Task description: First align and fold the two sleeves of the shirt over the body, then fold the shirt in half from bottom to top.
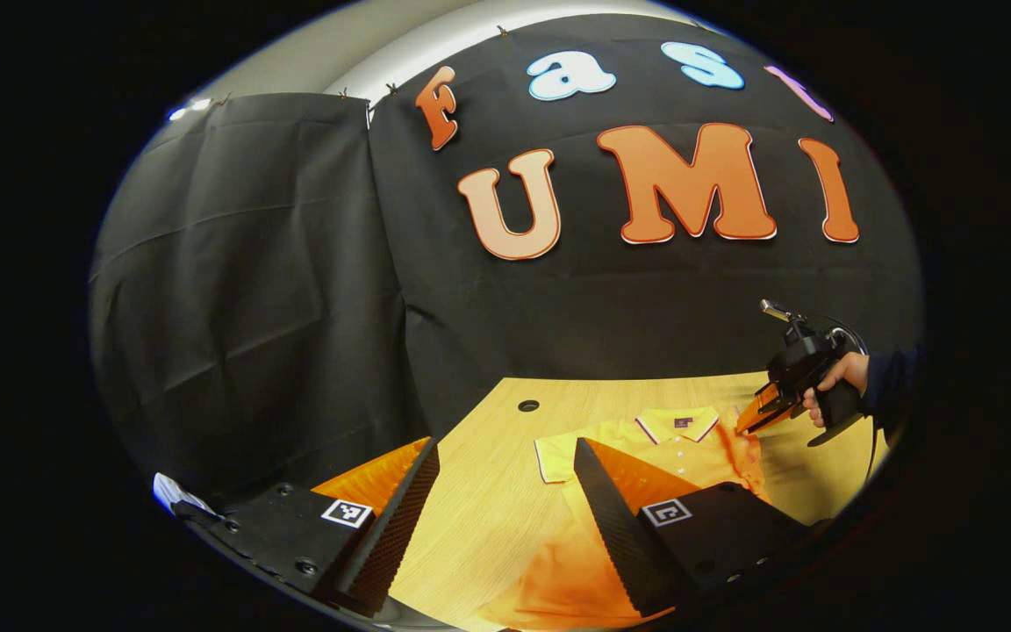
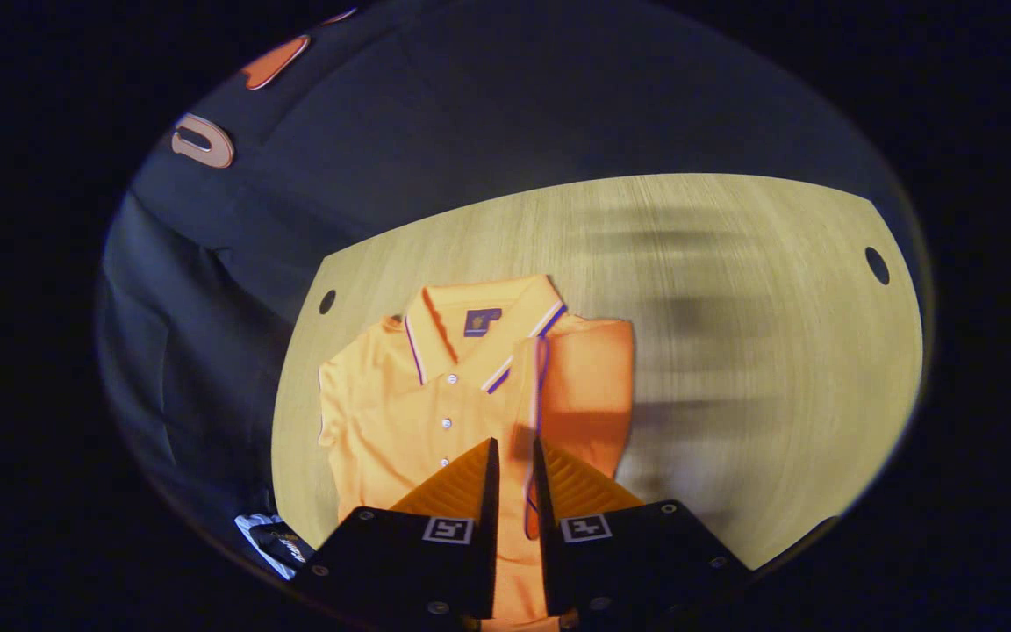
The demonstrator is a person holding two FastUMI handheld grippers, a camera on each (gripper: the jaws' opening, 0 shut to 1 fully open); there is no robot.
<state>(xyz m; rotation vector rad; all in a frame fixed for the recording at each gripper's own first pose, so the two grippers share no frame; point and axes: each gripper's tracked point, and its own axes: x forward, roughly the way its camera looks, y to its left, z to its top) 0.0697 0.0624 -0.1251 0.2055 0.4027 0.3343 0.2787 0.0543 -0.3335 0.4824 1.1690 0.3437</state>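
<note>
The orange polo shirt (image 2: 435,404) lies face up on the wooden table (image 2: 734,351), collar toward the upper middle of the right gripper view and hem running out under the lower edge. In that view the right tongs (image 2: 514,465) are nearly together, with the trimmed cuff edge of one sleeve (image 2: 584,386) rising in the narrow gap between them; whether both fingers truly press on the cloth I cannot tell, since the sleeve is blurred there. That sleeve sits at centre right of the frame, seemingly drawn in over the body beside the button placket. In the left gripper view the left tongs (image 1: 505,500) stand wide apart and hold nothing, poised above the table at the bottom of the frame, with the other sleeve (image 1: 558,456) spread flat just beyond them. Farther off, at the right of that view, a hand (image 1: 835,386) holds the right gripper low by the shirt's shoulder. The step in hand looks to be the sleeve fold. To do it well, carry the held cuff straight across until its trimmed edge lines up with the placket, lay it down flat before letting go, and keep the shoulder crease parallel to the side seam. The left tongs should then take the spread sleeve by its cuff and mirror the fold, so that both sleeves meet evenly.
</note>
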